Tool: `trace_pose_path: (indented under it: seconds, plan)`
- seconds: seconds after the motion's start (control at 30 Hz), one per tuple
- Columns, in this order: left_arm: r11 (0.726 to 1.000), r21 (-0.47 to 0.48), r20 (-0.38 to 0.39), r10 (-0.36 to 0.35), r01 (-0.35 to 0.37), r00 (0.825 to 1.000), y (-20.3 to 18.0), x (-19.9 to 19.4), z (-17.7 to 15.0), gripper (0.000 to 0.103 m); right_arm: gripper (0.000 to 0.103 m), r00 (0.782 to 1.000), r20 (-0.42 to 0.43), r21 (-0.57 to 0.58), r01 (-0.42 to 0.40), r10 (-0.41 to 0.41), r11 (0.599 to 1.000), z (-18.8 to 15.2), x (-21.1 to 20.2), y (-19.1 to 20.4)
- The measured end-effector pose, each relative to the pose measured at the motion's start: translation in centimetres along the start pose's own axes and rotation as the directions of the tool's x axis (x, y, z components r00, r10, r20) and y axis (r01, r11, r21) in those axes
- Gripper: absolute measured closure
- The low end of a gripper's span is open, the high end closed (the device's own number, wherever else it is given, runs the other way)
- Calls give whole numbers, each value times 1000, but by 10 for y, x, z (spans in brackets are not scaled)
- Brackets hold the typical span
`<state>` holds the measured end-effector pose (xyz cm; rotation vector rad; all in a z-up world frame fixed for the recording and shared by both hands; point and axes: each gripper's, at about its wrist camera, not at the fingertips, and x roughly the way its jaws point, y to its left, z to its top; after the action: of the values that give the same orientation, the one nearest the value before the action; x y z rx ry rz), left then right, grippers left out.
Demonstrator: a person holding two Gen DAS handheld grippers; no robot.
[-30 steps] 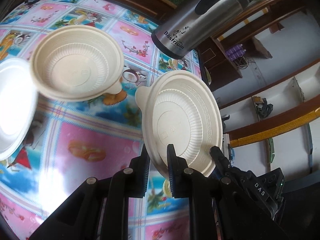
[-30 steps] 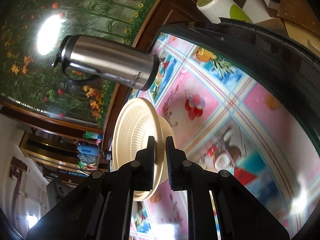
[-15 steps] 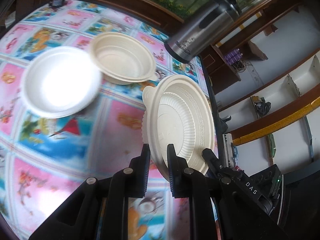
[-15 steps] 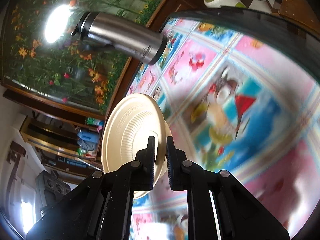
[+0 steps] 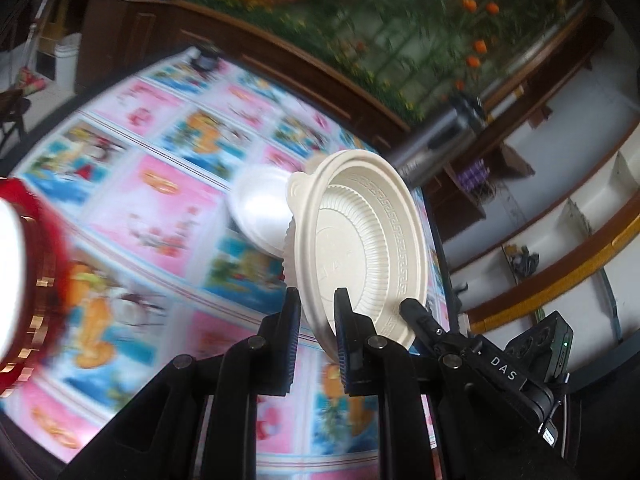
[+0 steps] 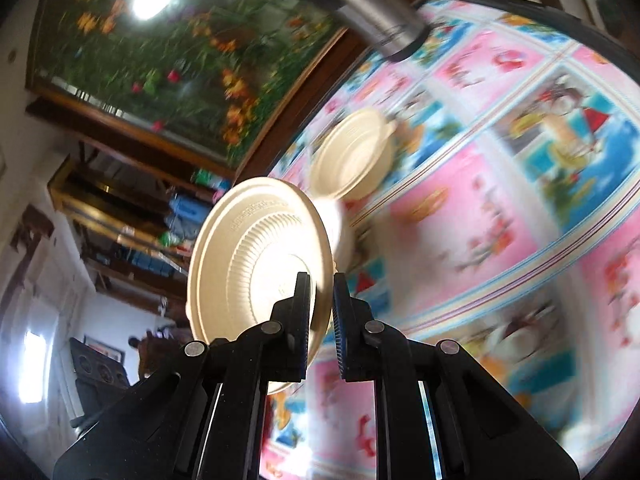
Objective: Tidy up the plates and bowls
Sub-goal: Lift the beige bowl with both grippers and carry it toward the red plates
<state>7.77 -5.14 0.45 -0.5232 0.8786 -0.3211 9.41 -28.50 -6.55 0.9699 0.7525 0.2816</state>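
My left gripper is shut on the rim of a cream bowl, held on edge above the table with its inside facing right. My right gripper is shut on the rim of a cream ribbed plate, also held on edge, underside facing left. A white bowl lies on the table behind the held bowl in the left wrist view. A cream bowl with a small handle sits on the table beyond the plate in the right wrist view.
The table carries a bright pink and blue patterned cloth. A steel thermos stands at the far table edge, also in the left wrist view. A red-rimmed white dish is at the left edge. Wooden shelves line the wall.
Both grippers have lifted and swung back from the table with their dishes still gripped. The table bowls look farther away and the red-rimmed dish has come into the left view.
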Motion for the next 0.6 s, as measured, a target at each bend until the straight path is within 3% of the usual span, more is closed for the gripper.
trace_pose_path:
  seconds: [0.27,0.6]
  plan:
    - [998,-29,113,59,-56,992,52,-64,0,88,91,995,-89,-102,-57,48,993,-43,39,66]
    - [981,-136,174,162,-139,971,126,-118,-7,88,91,971,-224,-211,-129,81,969,-102,93,134]
